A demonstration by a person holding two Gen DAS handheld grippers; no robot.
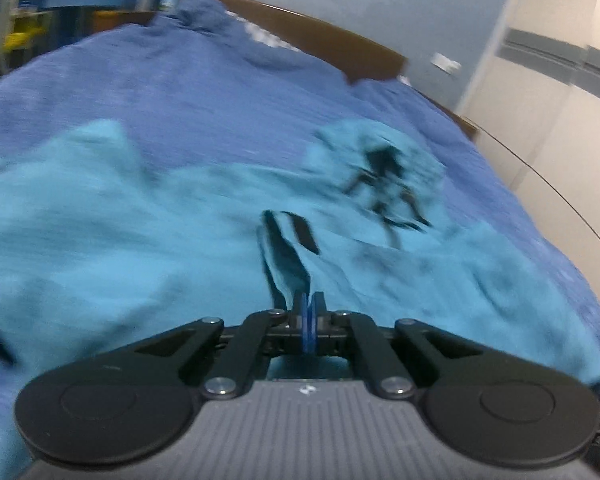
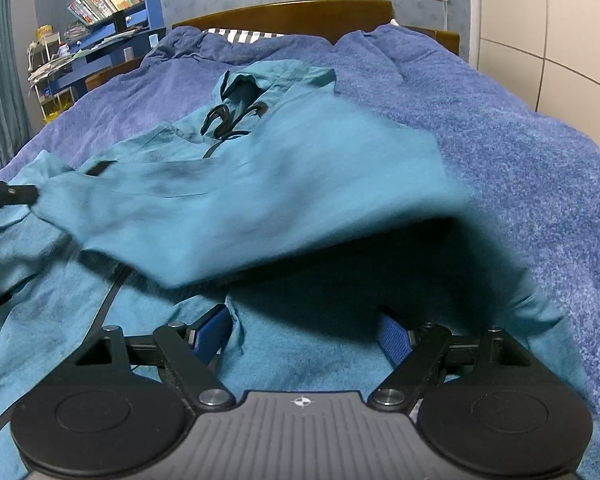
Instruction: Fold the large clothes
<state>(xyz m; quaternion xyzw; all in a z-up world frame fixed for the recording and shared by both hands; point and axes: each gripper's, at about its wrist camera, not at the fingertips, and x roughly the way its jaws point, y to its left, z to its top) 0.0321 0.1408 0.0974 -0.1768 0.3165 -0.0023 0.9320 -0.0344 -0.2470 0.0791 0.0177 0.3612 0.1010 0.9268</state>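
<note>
A large teal hooded garment with black drawstrings lies spread on a blue bed cover. It also fills the left wrist view, which is motion-blurred. My left gripper is shut on a pinched fold of the teal cloth with a dark strip and lifts it. My right gripper is open, its blue pads apart just above the cloth, under a raised flap of the garment. The left gripper's black tip shows at the left edge of the right wrist view.
A wooden headboard and striped pillow are at the far end of the bed. A blue shelf with books stands at the back left. A white wardrobe is on the right. A curtain hangs at the left.
</note>
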